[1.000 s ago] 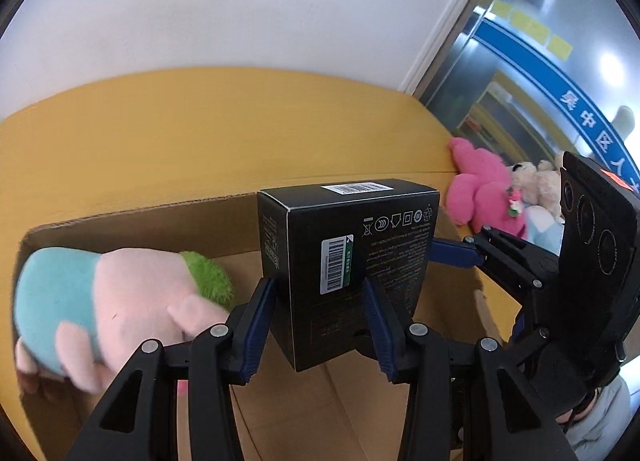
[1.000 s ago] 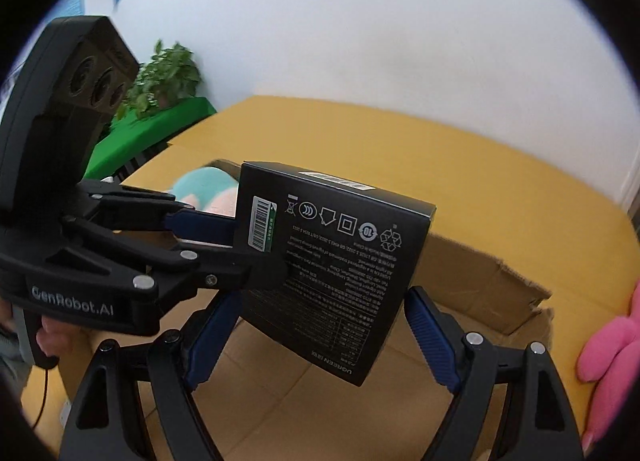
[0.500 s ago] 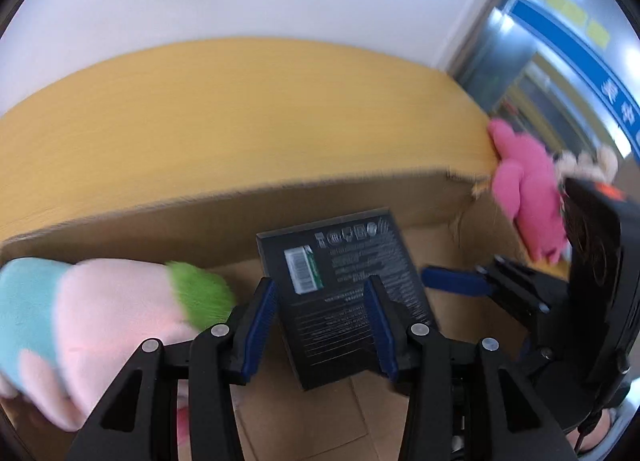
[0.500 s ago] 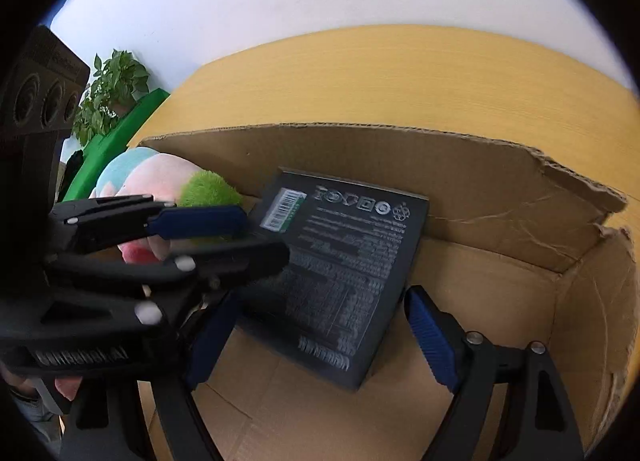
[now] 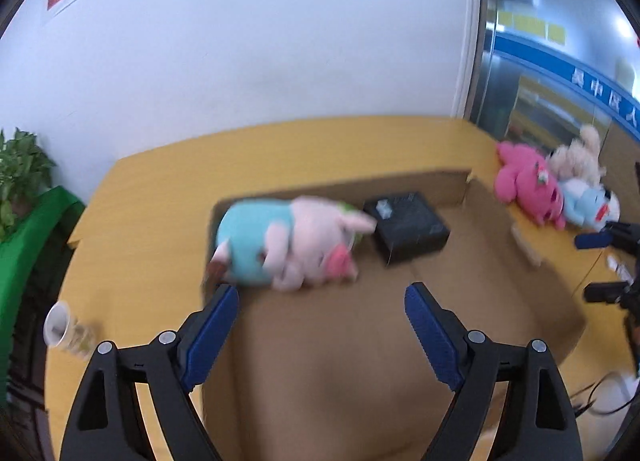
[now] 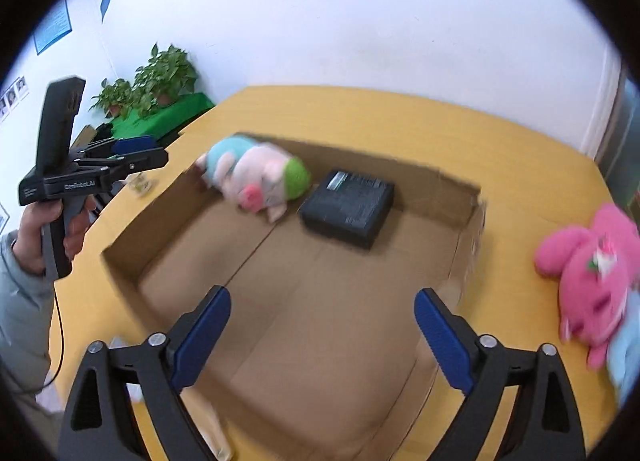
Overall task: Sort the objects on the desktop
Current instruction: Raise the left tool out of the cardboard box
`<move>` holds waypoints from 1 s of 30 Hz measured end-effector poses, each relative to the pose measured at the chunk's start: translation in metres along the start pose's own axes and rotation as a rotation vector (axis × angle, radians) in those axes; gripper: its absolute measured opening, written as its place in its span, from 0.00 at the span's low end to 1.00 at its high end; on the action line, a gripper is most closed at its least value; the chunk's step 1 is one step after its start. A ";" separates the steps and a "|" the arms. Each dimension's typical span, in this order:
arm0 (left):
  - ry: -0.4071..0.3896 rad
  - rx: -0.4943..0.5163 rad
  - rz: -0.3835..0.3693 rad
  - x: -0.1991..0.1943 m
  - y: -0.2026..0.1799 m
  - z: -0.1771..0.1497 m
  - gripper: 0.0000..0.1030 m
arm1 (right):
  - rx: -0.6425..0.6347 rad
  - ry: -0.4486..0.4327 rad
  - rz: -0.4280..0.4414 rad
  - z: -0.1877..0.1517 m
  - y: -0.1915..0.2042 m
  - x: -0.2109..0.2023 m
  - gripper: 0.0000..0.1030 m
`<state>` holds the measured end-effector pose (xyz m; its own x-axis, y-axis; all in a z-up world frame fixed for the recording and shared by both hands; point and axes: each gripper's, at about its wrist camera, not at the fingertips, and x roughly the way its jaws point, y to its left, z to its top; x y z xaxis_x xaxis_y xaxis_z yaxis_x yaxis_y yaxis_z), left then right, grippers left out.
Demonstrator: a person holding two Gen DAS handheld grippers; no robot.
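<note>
A black box [image 5: 408, 227] [image 6: 349, 207] lies flat inside the open cardboard box [image 5: 424, 185] [image 6: 440, 185] near its far wall. A pink and teal plush pig [image 5: 288, 241] [image 6: 256, 175] lies beside it on the left. My left gripper [image 5: 322, 321] is open and empty above the near part of the cardboard box. It also shows in the right wrist view [image 6: 132, 151], held by a hand. My right gripper [image 6: 322, 325] is open and empty above the box's near part.
A pink plush [image 5: 528, 185] [image 6: 592, 277], a beige plush [image 5: 576, 159] and a light blue plush [image 5: 590, 207] lie on the yellow table [image 5: 280, 153] right of the box. A small cup [image 5: 60, 329] lies at the table's left. Potted plants [image 6: 160, 77] stand on a green stand.
Both grippers have let go of the black box, which now lies in the cardboard box. Both have opened wide and pulled back and up.
</note>
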<state>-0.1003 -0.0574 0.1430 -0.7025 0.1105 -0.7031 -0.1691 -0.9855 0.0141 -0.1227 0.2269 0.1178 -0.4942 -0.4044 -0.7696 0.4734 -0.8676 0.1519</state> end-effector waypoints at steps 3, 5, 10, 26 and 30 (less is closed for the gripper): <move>0.051 0.000 -0.005 -0.003 -0.001 -0.041 0.83 | 0.006 0.052 0.002 -0.032 0.014 0.011 0.92; 0.092 -0.036 -0.018 0.002 0.001 -0.063 0.83 | 0.018 0.079 0.003 -0.049 0.020 0.016 0.92; 0.162 -0.108 -0.041 0.016 0.004 -0.100 0.83 | 0.114 0.113 0.004 -0.074 0.004 0.040 0.93; 0.090 -0.127 -0.065 -0.019 -0.014 -0.105 0.84 | -0.092 -0.113 -0.082 -0.061 0.046 -0.038 0.95; -0.010 -0.064 -0.105 -0.061 -0.043 -0.100 0.85 | -0.195 -0.210 -0.105 -0.065 0.069 -0.097 0.95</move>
<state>0.0184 -0.0345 0.1143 -0.6904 0.2149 -0.6908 -0.1979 -0.9745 -0.1054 0.0057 0.2248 0.1626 -0.6781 -0.3836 -0.6270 0.5328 -0.8441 -0.0599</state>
